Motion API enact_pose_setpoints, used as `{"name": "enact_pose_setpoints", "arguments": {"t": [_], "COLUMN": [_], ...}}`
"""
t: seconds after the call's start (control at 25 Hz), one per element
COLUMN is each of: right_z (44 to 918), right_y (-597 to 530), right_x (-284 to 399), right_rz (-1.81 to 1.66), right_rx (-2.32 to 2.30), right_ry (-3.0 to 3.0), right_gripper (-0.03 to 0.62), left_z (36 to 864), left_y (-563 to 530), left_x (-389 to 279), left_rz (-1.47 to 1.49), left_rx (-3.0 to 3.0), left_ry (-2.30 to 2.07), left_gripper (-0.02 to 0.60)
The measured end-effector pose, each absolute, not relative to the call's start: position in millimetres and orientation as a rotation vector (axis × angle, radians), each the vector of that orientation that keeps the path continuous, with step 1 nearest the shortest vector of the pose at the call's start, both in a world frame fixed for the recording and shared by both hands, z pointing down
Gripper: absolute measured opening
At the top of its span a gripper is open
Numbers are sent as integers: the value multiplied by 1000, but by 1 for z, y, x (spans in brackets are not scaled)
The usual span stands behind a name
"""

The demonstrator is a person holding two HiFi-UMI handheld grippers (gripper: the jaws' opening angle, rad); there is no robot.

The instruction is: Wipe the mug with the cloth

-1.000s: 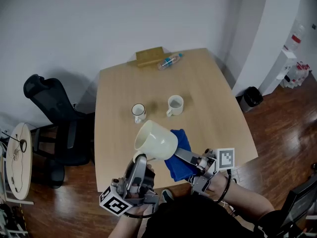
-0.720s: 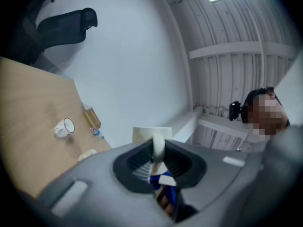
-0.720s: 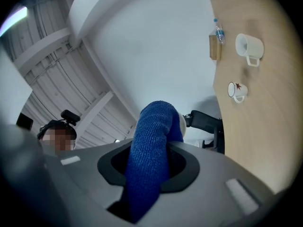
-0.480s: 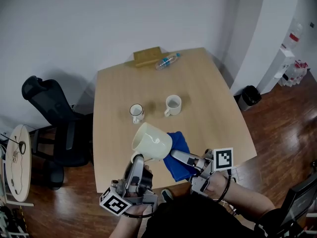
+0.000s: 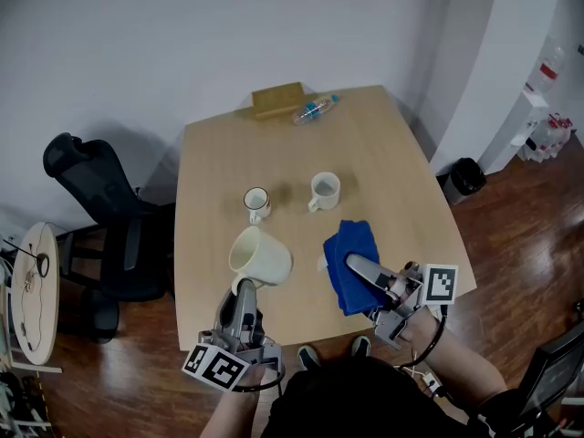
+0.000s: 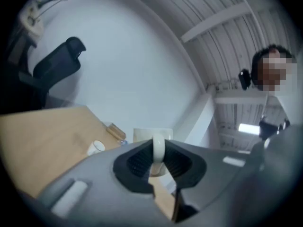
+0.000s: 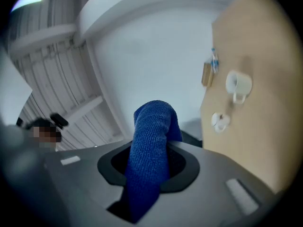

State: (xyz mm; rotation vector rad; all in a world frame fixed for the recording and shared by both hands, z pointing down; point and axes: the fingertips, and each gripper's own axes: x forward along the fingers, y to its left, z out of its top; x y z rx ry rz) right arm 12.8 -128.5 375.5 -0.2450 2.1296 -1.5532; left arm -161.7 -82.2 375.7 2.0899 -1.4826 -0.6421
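Note:
A large cream mug (image 5: 260,256) hangs over the near part of the wooden table (image 5: 392,153), its mouth turned to the left. My left gripper (image 5: 244,287) is shut on the mug's handle (image 6: 157,148), which shows pinched between the jaws in the left gripper view. To the right, my right gripper (image 5: 358,265) is shut on a blue cloth (image 5: 351,261), which is bunched thick between the jaws (image 7: 150,141). Mug and cloth are apart, with a stretch of table between them.
Two small mugs (image 5: 256,203) (image 5: 322,191) stand at mid-table. A wooden block (image 5: 277,99) and a lying plastic bottle (image 5: 315,109) are at the far edge. A black office chair (image 5: 100,210) stands left of the table, a dark bin (image 5: 464,179) to the right.
The mug has dropped lower and moved left. The cloth has swung away to the right, so the two have separated; earlier the cloth lay against the mug.

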Motion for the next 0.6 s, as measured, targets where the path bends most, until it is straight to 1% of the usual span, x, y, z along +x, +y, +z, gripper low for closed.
{"name": "enact_pose_setpoints", "arguments": {"t": [0.16, 0.24, 0.32, 0.44, 0.6], "right_z": [457, 502, 537, 582, 631], "right_y": [-159, -162, -160, -151, -144], "right_x": [39, 49, 49, 39, 28], "right_rz": [-1197, -981, -862, -955, -1017], "right_rx": [-981, -1254, -1356, -1337, -1296], "right_ry": [2806, 3078, 3240, 3327, 3451], "right_gripper": [110, 110, 110, 110, 110], "left_z": [425, 453, 482, 528, 574], "left_y": [-84, -83, -84, -87, -93], "left_x": [-171, -171, -168, -159, -153], "left_rz": [-305, -180, -65, 90, 181], "left_rx": [2137, 2162, 2203, 2224, 2207], "left_ry": [-1709, -1756, -1772, -1734, -1661], "left_gripper": [51, 50, 48, 48, 44]}}
